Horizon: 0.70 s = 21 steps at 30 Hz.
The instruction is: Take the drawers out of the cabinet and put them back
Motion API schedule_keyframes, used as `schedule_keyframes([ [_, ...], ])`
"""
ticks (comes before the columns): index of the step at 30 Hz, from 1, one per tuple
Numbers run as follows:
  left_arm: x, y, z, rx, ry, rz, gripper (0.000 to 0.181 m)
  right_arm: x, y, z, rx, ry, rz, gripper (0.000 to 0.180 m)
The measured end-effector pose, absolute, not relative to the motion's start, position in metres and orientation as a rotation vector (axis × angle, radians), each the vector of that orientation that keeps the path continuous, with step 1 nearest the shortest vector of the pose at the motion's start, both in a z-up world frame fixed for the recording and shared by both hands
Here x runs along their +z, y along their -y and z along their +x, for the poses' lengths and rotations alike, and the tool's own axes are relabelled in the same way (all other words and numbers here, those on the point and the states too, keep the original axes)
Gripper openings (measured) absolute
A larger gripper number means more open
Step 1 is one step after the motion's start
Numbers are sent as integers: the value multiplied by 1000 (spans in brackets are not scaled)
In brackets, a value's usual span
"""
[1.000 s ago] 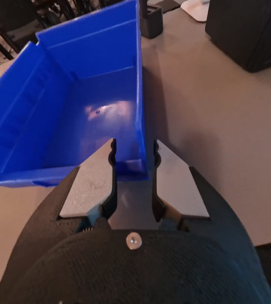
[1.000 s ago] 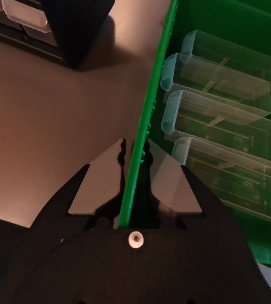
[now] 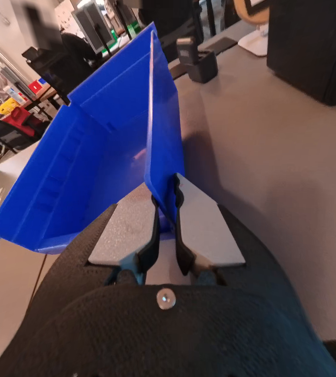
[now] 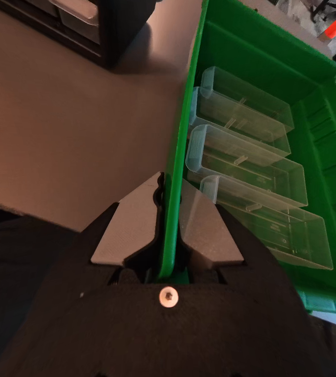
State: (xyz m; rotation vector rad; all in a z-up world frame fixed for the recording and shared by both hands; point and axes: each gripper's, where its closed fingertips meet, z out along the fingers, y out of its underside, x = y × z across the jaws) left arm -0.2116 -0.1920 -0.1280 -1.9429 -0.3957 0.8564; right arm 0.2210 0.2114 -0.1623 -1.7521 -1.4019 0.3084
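My left gripper [image 3: 166,189] is shut on the right side wall of an empty blue bin [image 3: 85,163], which is tilted up off the grey table [image 3: 265,183]. My right gripper [image 4: 172,179] is shut on the left side wall of a green bin [image 4: 244,51]. Several clear plastic drawers [image 4: 244,126] lie side by side in the green bin, handles toward the held wall. The dark cabinet [image 4: 85,26], with clear drawer fronts in it, stands at the top left of the right wrist view.
A large black box [image 3: 314,47] and a small black holder [image 3: 201,61] stand on the table behind the blue bin. The table's front edge [image 4: 30,216] runs just left of my right gripper. Other desks and coloured bins fill the background.
My left gripper has closed on the blue bin's right wall and tipped the bin up; before, it was open around that wall. My right gripper keeps its hold on the green bin.
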Motion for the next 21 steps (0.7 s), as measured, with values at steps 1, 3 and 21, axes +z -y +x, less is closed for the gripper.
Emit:
schedule_keyframes([
  [1, -121, 198, -210, 839, 386, -1934, 7, -159, -205, 227, 306, 1423, -1743, 2],
  [3, -103, 213, -205, 832, 367, -1923, 6, -148, -190, 243, 323, 1449, -1717, 2],
  [21, -123, 347, -145, 907, 355, -1871, 6, -40, 64, 257, 701, 1762, -1229, 2],
])
